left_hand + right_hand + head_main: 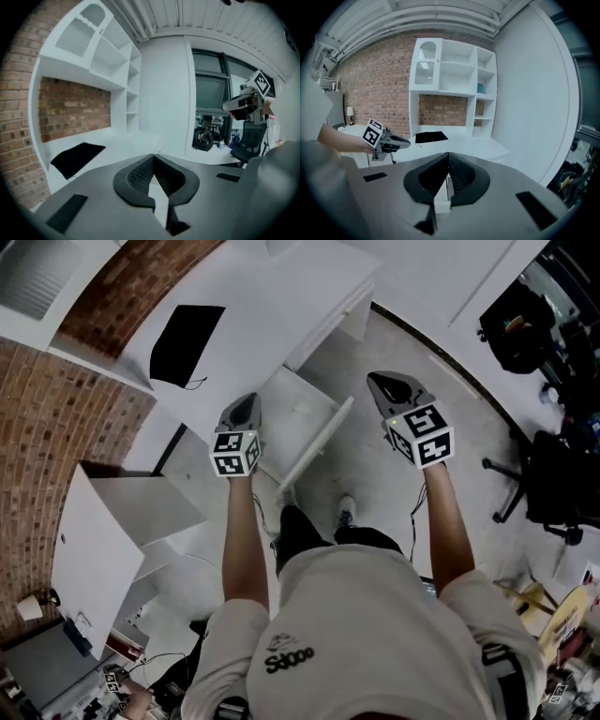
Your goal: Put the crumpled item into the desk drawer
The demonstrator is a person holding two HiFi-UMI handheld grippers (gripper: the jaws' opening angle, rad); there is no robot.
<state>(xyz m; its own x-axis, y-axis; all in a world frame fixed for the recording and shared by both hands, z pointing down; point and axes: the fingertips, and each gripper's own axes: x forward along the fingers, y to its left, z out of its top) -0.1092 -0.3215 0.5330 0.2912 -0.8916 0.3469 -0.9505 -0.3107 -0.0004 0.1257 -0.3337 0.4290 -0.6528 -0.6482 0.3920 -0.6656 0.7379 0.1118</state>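
In the head view both grippers are held up in front of me, above the floor beside the white desk (253, 306). My left gripper (247, 401) hangs over the open desk drawer (298, 409), whose front panel (319, 444) juts toward me. Its jaws are shut and empty in the left gripper view (153, 157). My right gripper (377, 381) is to the right of the drawer, over bare floor. Its jaws (448, 154) are also shut with nothing between them. No crumpled item shows in any view. What lies inside the drawer I cannot make out.
A black mat (187, 341) lies on the desk, below white shelves (454, 84) on a brick wall. A white cabinet with an open door (94, 540) stands at my left. Black office chairs (555, 486) stand at the right. My feet (345, 512) are near the drawer front.
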